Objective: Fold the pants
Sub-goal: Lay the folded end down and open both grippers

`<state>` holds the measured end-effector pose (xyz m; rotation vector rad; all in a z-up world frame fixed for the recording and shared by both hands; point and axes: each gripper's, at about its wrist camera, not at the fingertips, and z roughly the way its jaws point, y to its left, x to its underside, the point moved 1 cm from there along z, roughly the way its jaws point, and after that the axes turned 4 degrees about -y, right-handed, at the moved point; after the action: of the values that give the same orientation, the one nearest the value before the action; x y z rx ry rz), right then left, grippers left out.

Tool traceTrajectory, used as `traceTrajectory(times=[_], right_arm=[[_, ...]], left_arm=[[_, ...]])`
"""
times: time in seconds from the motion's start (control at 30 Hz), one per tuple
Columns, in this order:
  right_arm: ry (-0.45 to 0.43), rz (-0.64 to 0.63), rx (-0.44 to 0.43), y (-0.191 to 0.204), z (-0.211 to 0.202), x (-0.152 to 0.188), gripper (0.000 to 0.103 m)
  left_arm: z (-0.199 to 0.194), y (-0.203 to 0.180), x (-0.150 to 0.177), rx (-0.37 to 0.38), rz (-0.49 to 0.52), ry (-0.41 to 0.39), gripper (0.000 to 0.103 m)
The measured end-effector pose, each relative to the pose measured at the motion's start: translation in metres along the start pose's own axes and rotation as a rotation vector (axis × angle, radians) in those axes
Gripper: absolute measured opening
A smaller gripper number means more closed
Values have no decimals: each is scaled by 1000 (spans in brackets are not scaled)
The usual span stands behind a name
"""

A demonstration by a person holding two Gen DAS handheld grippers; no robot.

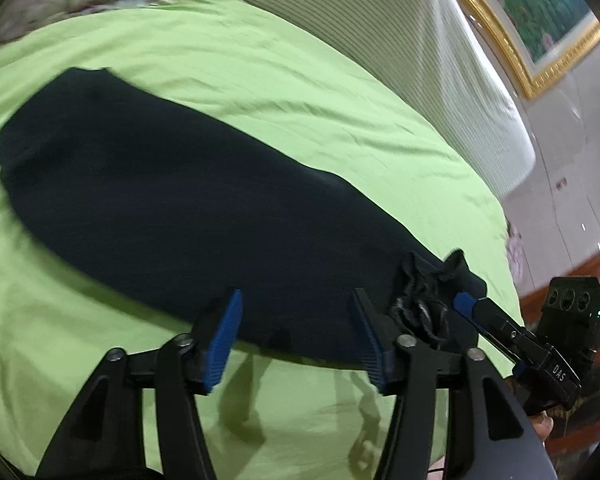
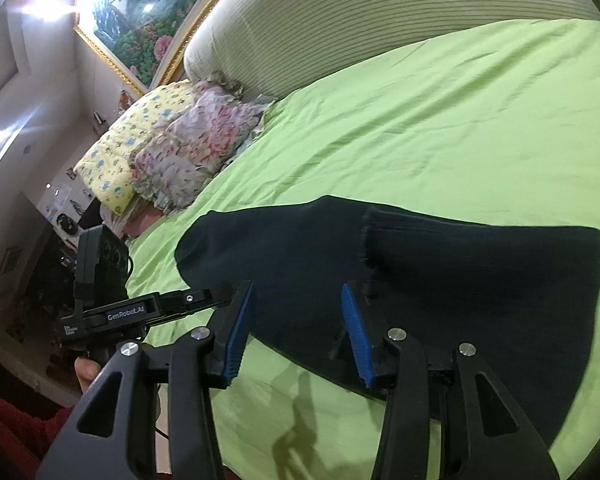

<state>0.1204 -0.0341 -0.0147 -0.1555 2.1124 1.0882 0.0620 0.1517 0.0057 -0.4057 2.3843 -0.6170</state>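
A: What do the pants [image 1: 172, 204] look like?

B: Dark, almost black, folded into one long flat strip. One end is bunched and frilly. They lie on the green bed sheet [image 1: 260, 80].

A: And the claws?

B: The left claw [image 1: 296, 336] is open over the pants' near edge, holding nothing. The right claw [image 2: 296, 332] is open too, beside the pants' frayed edge.

A: Anything past the pants?

B: Flowery pillows [image 2: 188, 152] by the striped headboard [image 2: 360, 20].
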Motion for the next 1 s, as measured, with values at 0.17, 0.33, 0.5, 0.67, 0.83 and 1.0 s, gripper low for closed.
traceTrajectory(times=[0.17,0.33,0.5,0.67,0.83,1.0], right_arm=[[26,-22,-17,9,14,-3,48],[54,-60,-26,20,31,-6,49],[100,-101,-39,34,59,-11,49],[137,-142,-58,48,86,-22,49],[211,-173,-110,61,115,-34,49],[275,-230,-127,74,147,-46,49]], left_arm=[[-23,28,-1,-68,-58,-65,70],[-43,64,-2,-126,-146,-129,77],[-54,99,-9,-154,-227,-145,77],[-57,125,-16,-153,-293,-153,77],[-51,136,-24,-135,-332,-155,77],[-41,140,-34,-124,-356,-157,77]])
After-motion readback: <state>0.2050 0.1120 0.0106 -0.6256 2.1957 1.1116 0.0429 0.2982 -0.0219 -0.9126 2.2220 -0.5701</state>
